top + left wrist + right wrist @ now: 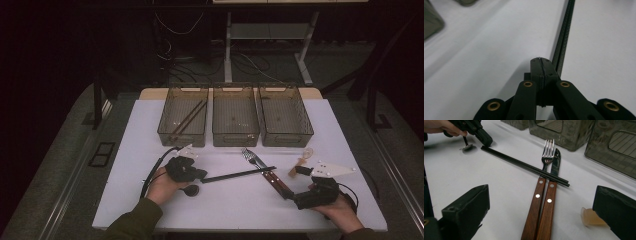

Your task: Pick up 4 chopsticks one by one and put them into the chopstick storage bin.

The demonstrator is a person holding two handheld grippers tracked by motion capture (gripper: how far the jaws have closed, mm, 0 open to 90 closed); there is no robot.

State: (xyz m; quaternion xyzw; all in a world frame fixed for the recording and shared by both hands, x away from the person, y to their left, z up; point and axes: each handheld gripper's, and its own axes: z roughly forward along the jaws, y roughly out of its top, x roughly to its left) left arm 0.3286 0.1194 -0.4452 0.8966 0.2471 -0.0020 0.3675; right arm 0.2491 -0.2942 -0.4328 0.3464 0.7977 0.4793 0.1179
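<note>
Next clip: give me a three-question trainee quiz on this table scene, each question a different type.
1. True or false: the pair of black chopsticks lies across the wooden-handled fork and the wooden-handled knife.
2. Multiple choice: which of the three translucent brown bins already holds brown chopsticks? A the left bin, B the middle bin, C the right bin.
3. Fill in: the right gripper has its jaws ___, with both wooden handles lying between them.

Key
1. True; they cross at the top of the handles.
2. A.
3. Open. The left gripper, by contrast, is shut at the chopsticks' near end.
</note>
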